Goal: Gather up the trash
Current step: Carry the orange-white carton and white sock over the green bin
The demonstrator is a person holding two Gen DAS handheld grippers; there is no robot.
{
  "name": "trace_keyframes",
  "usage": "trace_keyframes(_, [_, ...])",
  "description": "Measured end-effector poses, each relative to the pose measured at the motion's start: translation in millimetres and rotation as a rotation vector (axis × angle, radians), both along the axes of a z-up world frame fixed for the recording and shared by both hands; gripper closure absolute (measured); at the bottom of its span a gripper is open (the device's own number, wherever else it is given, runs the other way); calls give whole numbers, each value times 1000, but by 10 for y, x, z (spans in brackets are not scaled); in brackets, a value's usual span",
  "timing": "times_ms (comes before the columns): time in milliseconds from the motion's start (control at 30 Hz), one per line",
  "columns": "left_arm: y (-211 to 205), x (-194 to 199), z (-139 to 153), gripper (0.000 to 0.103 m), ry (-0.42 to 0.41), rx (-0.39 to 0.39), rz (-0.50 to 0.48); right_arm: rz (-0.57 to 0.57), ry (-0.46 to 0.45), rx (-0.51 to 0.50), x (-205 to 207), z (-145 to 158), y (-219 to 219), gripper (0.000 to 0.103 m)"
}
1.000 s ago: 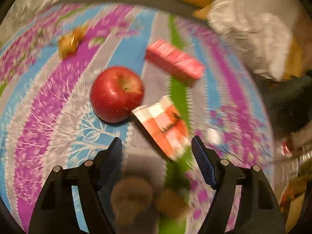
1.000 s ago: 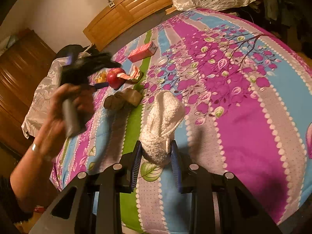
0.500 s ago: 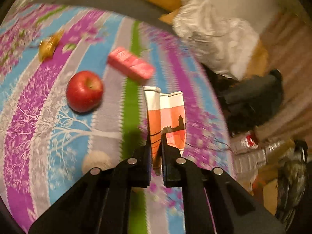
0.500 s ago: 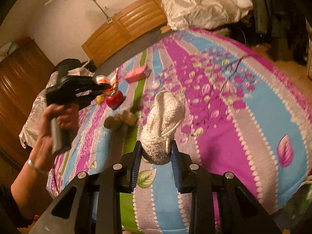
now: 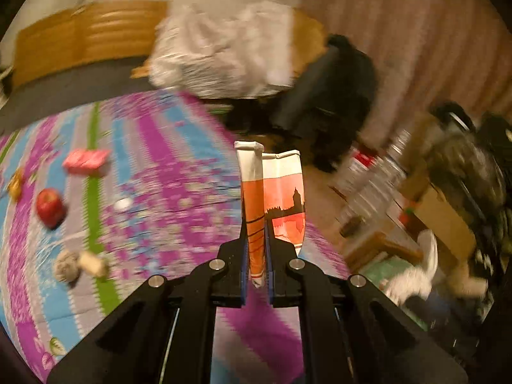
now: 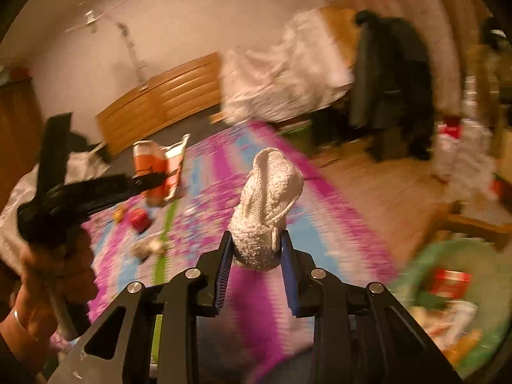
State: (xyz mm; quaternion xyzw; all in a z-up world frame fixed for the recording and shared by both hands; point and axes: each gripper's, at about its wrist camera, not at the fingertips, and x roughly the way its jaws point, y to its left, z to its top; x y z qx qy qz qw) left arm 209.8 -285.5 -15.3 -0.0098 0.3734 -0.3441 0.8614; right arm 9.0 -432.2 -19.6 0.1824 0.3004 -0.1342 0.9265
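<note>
Flattened orange-and-white carton clamped in left claw, nubbly white knitted sock in right claw.

A bed covered by a striped purple, blue and green floral bedspread carries a red apple; beyond the apple lies a pink rectangular carton, nearer than it two blurred brownish crumpled lumps, beside it a small yellow wrapper

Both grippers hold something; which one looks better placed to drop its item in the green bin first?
Probably right: its gripper, clamping the white cloth, has the green bin close at lower right. The left gripper's view shows no bin.
</note>
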Motion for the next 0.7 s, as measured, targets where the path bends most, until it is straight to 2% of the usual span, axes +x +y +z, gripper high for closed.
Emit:
trace_keyframes(167, [-660,-538,100,96,-64,26,-167,-204,18,-83,-666,243,-545,72])
trace_keyframes(267, [-1038,-815,129,96,-108,51,-261,-319,71,-150,-1027,312,-841,72])
trace_keyframes(367, [-1347,-1038,146,96,-142,72,-328,-397,118,-159,-1335,306,-1102,72])
trace_keyframes(500, [-1761,-1317,75,96,-173,112,-409,-485,165,-169,-1590,246,-1440,72])
trace_keyframes(700, [-2195,-1545,-104,96,-213,191,-472,-504,220,-139,-1720,97,-1697,72])
